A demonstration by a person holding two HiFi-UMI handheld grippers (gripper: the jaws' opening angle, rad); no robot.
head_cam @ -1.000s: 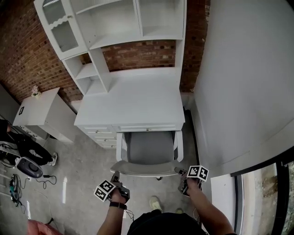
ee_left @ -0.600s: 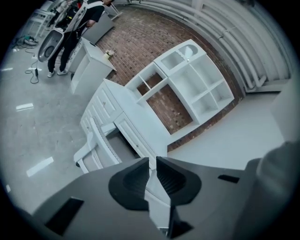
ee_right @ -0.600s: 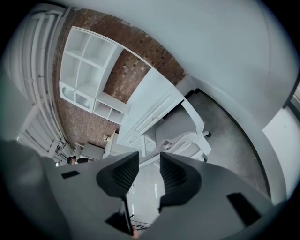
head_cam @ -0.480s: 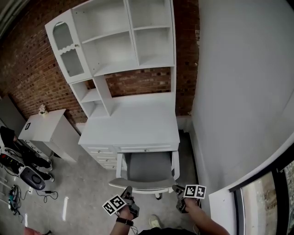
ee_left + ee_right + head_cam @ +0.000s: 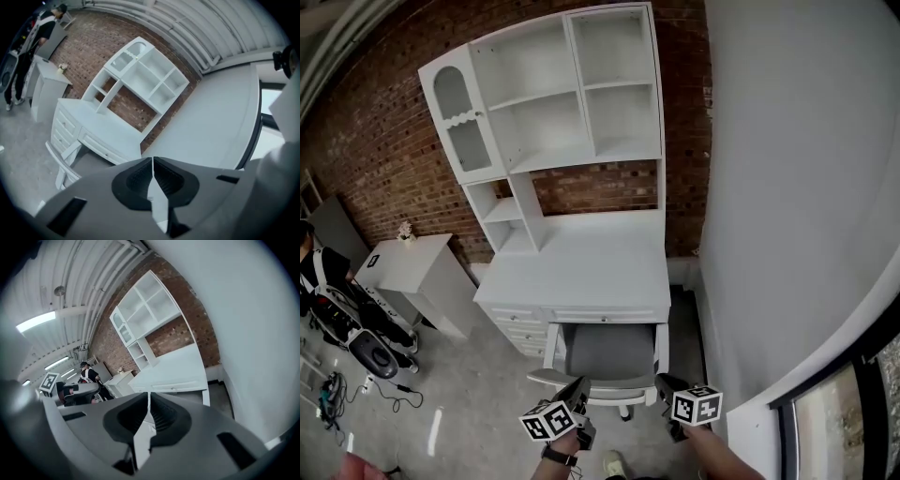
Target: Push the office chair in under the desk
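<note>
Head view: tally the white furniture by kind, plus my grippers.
Desk with hutch: 1
Office chair: 1
Small cabinet: 1
Grippers: 2, left gripper and right gripper
Total: 5

You see soft, even, bright light, with shadow under the bench (image 5: pixel 581 272). Both gripper views bend strongly, darken at their corners and blur your near fingers (image 5: pixel 133 180). A ceiling strip light (image 5: pixel 36 320) glows.

No legible text, brand, number anywhere (cubes (image 5: pixel 697 406) bear square marker patterns only).
</note>
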